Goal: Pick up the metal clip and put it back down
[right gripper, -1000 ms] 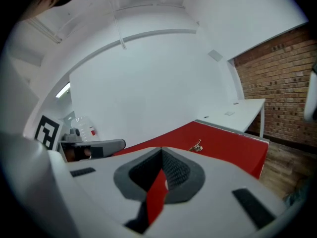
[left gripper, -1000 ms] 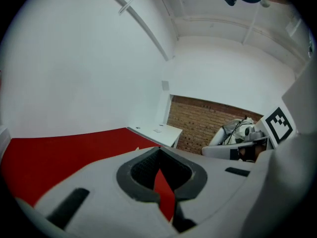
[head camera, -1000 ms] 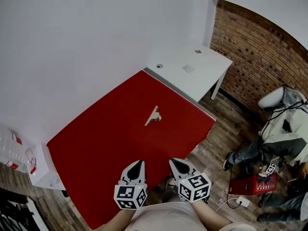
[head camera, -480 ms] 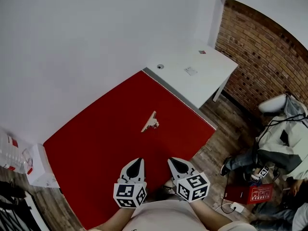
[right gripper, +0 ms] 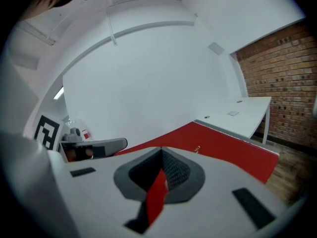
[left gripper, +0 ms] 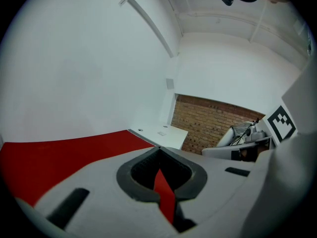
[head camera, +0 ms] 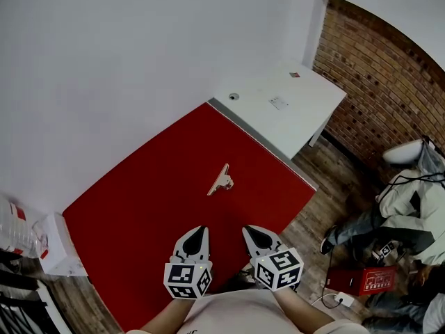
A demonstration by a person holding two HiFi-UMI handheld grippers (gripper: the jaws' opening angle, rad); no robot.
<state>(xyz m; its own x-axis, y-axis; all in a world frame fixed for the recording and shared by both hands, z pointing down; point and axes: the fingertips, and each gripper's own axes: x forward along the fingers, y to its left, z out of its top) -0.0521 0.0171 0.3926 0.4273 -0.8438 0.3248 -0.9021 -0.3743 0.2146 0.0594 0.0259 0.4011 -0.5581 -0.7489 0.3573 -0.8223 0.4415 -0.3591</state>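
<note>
A metal clip lies on the red table, near its middle. It shows small in the right gripper view as the metal clip. My left gripper and my right gripper hover side by side over the table's near edge, well short of the clip. Both are shut with nothing between their jaws. In the left gripper view the left gripper has its tips together over the red top. In the right gripper view the right gripper is closed the same way.
A white table adjoins the red one at the far right, with a brick wall behind it. A person sits on the wooden floor at right beside a red box. A white box and plastic bottles stand at the left.
The view has shifted slightly; the clip sits a little nearer the picture's centre. Both grippers keep the same shut pose side by side at the table's near edge.
</note>
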